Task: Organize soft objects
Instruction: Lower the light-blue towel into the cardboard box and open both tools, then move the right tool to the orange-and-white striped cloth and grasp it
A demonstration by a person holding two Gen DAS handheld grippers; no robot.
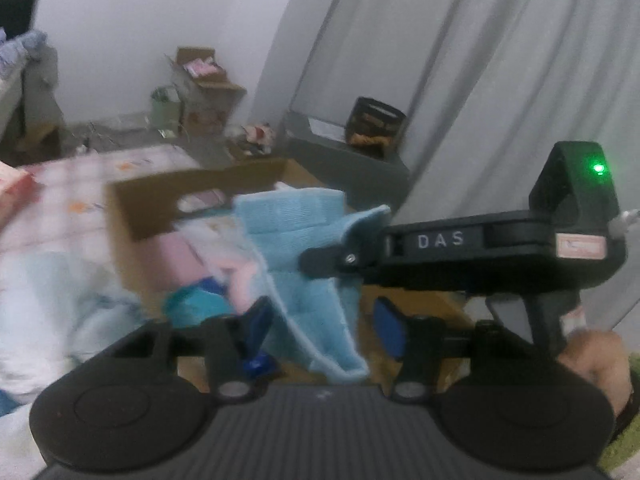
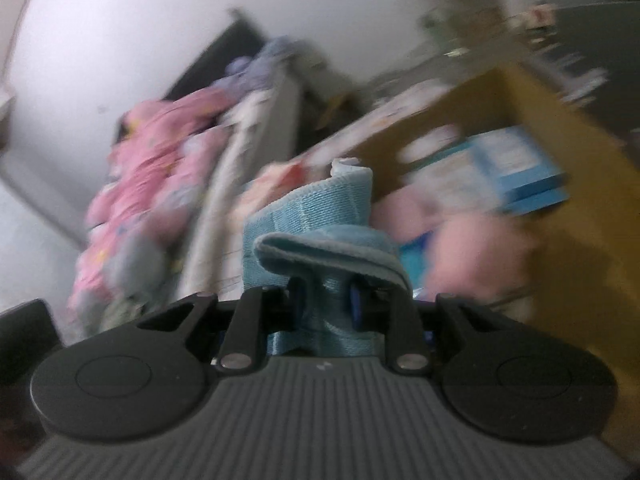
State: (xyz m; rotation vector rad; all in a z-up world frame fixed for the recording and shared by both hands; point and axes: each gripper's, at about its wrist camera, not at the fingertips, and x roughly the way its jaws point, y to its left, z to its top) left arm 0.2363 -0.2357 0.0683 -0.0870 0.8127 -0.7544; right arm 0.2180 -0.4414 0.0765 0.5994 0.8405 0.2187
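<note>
A light blue cloth (image 1: 296,224) hangs over an open cardboard box (image 1: 132,208). My right gripper (image 1: 320,258), black and reaching in from the right, is shut on the cloth's upper edge. In the right wrist view the cloth (image 2: 316,208) is bunched and pinched between the right gripper's (image 2: 326,300) blue pads. My left gripper (image 1: 324,320) stands open below, and the cloth's lower end dangles between its blue pads (image 1: 390,328) without being pressed. The box (image 2: 568,152) holds pink (image 1: 176,260) and blue (image 1: 196,304) soft items.
A checked bedcover (image 1: 80,184) lies left of the box, with pale fabric (image 1: 52,292) in front. Grey curtains (image 1: 500,80) hang on the right. A grey bench carries a dark basket (image 1: 376,124). Boxes (image 1: 204,80) stand by the far wall. Pink bedding (image 2: 152,160) is piled up. A hand (image 1: 592,356) holds the right gripper.
</note>
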